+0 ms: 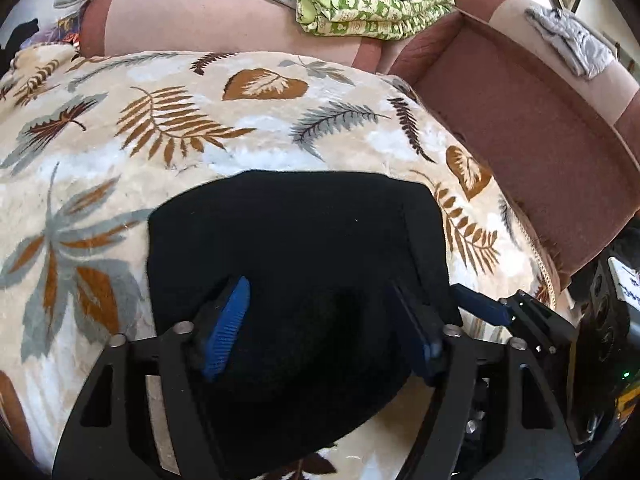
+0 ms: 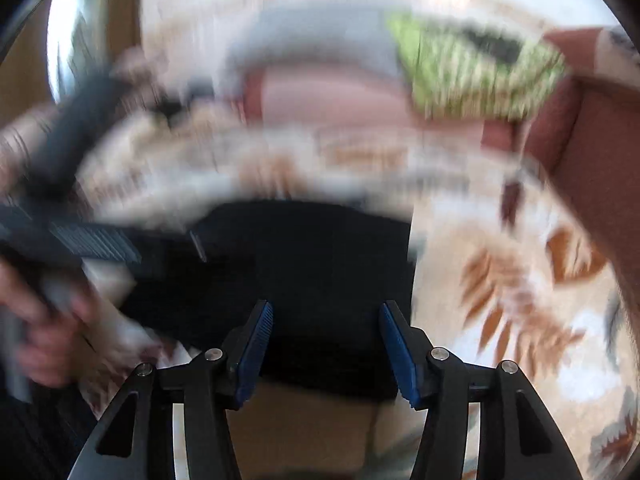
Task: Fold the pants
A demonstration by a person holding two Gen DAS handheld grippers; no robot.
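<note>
Leaf-print blanket (image 1: 120, 140) under folded black pants (image 1: 296, 240), between both wide-open, empty tools (image 1: 320, 320) (image 2: 326, 344).

A beige blanket (image 1: 192, 152) with brown and grey leaf prints covers the seat of a pink and reddish-brown sofa (image 1: 532, 148). On the sofa back lie a green patterned cloth (image 1: 368, 8) and a grey cloth (image 1: 568, 40). Daylight falls in from the upper left.

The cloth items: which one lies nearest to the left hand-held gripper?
The black pants, folded on the leaf blanket between that open hand-held gripper's fingers. The green cloth and grey cloth lie far back on the sofa.
</note>
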